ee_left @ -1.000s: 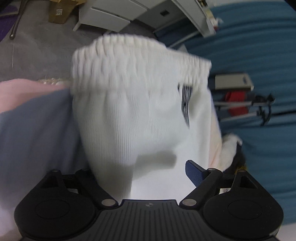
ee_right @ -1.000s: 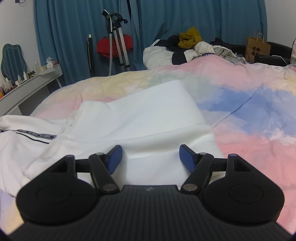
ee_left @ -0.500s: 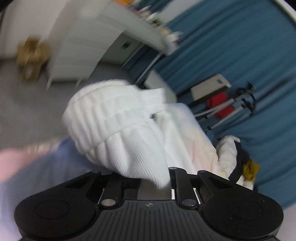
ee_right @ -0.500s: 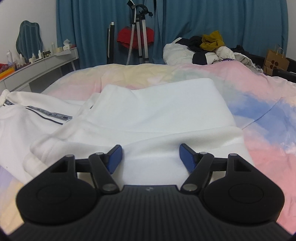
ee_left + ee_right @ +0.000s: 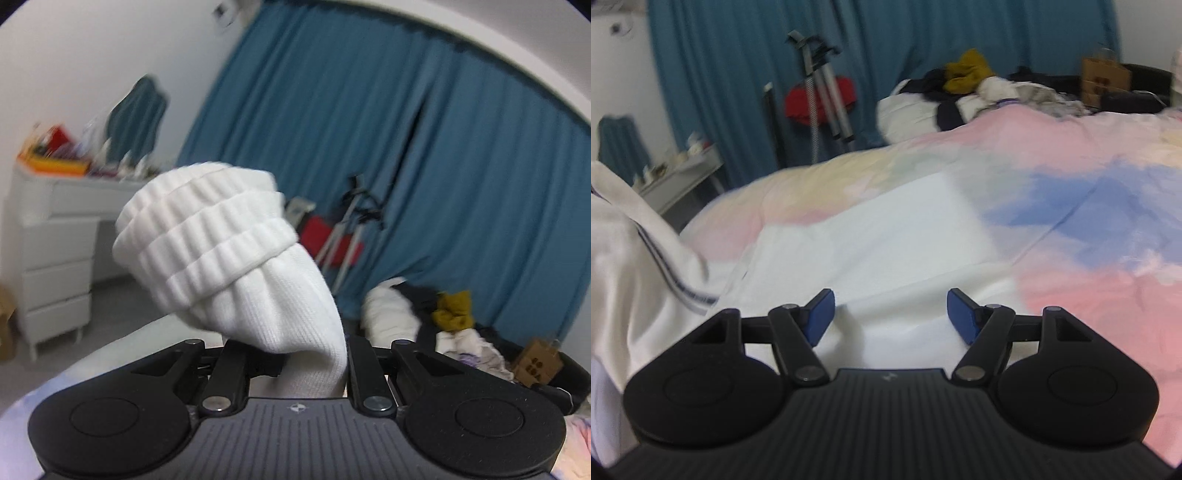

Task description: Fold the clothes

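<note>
Our left claw (image 5: 314, 354) is clamped on the ribbed waistband (image 5: 207, 236) of the white garment (image 5: 871, 251), held up at centre frame. Our right claw (image 5: 890, 314) hangs open just above the garment's folded part, which spreads toward the upper middle across the bed (image 5: 1089, 229).

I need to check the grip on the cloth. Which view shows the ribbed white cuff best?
The left wrist view: the ribbed white cuff fills its middle, pinched in the left gripper. The right wrist view shows only the garment's striped part, lifted at the left edge.
</note>
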Demonstrator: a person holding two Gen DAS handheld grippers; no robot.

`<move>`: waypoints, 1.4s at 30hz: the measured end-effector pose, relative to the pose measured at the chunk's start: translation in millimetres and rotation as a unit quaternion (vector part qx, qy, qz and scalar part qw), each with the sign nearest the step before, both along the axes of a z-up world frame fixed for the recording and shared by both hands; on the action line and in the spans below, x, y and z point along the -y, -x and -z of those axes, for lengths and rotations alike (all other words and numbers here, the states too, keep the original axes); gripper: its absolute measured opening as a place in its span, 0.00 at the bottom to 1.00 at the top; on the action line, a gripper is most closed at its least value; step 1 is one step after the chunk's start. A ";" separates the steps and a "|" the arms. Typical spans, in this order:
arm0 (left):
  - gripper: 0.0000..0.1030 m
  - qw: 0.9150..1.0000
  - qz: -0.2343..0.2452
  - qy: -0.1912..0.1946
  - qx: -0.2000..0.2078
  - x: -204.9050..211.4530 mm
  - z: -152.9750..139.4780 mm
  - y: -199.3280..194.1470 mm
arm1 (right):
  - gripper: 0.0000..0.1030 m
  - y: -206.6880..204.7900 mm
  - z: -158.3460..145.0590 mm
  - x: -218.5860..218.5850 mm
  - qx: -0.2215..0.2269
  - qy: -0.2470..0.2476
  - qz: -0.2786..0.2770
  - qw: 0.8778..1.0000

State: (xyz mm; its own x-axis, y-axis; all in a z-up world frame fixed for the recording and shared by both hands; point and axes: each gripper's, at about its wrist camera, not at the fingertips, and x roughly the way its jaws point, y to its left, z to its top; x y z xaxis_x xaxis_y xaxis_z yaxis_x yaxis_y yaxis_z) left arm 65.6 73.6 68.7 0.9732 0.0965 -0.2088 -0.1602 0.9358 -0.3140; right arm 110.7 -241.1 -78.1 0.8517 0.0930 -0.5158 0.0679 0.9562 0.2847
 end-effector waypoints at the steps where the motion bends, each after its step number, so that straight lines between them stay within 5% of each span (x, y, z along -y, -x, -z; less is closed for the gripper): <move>1: 0.15 1.000 0.001 -0.006 0.009 22.7 0.9 1.8 | 0.67 -0.2 -2.0 8.1 0.001 -0.010 0.012 1.000; 7: 0.15 0.998 0.020 -0.043 0.039 154.4 25.8 6.2 | 0.68 1.4 -15.4 67.1 0.038 -0.071 0.096 0.992; 10: 0.16 0.992 0.034 -0.105 0.056 218.0 62.8 11.6 | 0.69 3.3 -16.2 100.1 0.048 -0.119 0.128 0.983; 13: 0.17 0.977 0.075 -0.192 0.047 275.9 107.6 17.6 | 0.70 3.2 -10.2 125.1 0.046 -0.170 0.144 0.974; 18: 0.19 0.941 0.154 -0.301 -0.011 329.7 157.2 9.3 | 0.70 -0.8 -1.5 146.6 0.049 -0.246 0.116 0.961; 22: 0.29 0.927 0.191 -0.323 -0.014 331.7 157.2 7.5 | 0.70 -8.5 2.1 154.1 0.048 -0.300 0.080 0.949; 26: 0.48 0.894 0.256 -0.365 -0.041 321.6 152.0 15.0 | 0.70 -23.6 2.1 150.4 0.029 -0.320 0.035 0.946; 28: 0.67 0.875 0.283 -0.391 -0.046 314.5 148.6 20.7 | 0.70 -31.6 0.3 145.1 0.017 -0.319 0.010 0.948; 33: 0.70 0.847 0.318 -0.420 -0.075 246.2 151.5 20.4 | 0.70 -53.9 -6.9 130.4 -0.006 -0.292 -0.040 0.956; 36: 0.71 0.848 0.305 -0.424 -0.089 224.3 151.9 32.1 | 0.70 -69.0 -5.7 125.5 -0.022 -0.263 -0.046 0.964; 39: 0.70 0.857 0.298 -0.405 -0.110 204.1 160.0 24.0 | 0.70 -83.4 2.4 129.3 -0.038 -0.302 -0.082 0.949; 42: 0.70 0.861 0.303 -0.391 -0.119 177.4 163.2 37.1 | 0.70 -93.8 0.7 126.4 -0.044 -0.292 -0.104 0.950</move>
State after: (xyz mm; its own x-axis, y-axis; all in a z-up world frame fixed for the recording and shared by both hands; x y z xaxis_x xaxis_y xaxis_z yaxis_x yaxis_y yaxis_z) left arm 28.5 -103.8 -94.5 0.8328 -0.2124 -0.5112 0.4597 0.7799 0.4247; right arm 204.5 -367.5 -78.7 0.7402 0.5459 -0.3925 -0.0572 0.6328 0.7722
